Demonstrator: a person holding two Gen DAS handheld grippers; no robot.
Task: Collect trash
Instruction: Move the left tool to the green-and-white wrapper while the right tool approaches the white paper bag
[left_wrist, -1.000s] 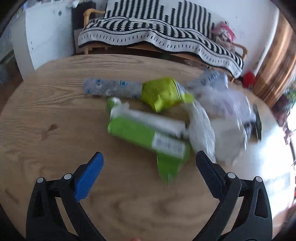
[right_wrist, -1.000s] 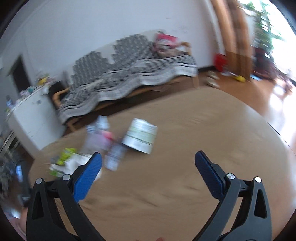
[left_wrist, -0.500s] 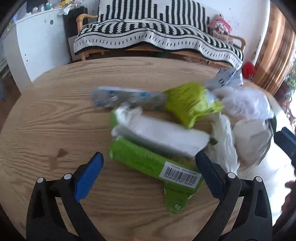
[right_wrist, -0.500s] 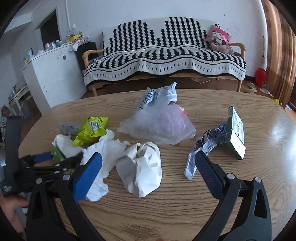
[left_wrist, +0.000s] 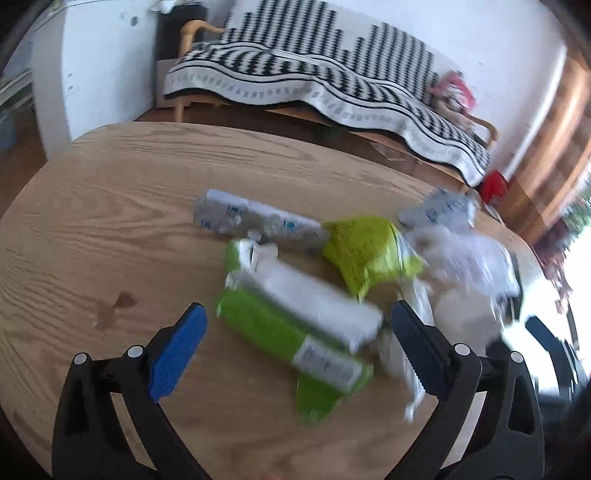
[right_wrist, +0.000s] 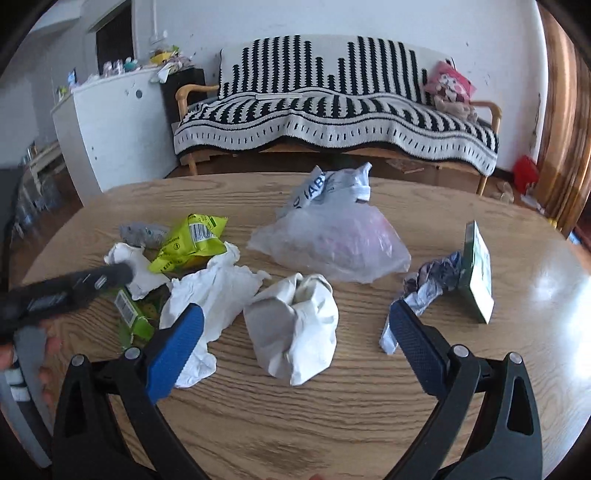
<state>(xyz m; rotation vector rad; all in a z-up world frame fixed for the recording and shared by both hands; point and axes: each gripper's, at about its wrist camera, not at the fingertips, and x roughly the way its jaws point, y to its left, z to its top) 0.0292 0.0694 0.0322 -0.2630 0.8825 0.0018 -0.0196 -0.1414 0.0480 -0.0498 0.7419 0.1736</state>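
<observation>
Both tongs gape apart: left tongs (left_wrist: 295, 332) straddle a green wrapper (left_wrist: 291, 336); right tongs (right_wrist: 295, 325) face a crumpled white bag (right_wrist: 295, 328), its contents hidden.

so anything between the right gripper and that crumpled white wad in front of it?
Nothing visible. The right gripper is open, and the crumpled white wad sits on bare table directly ahead between its fingers. The white tissue lies beside it on the left and the silver wrapper on the right, neither in the path.
</observation>
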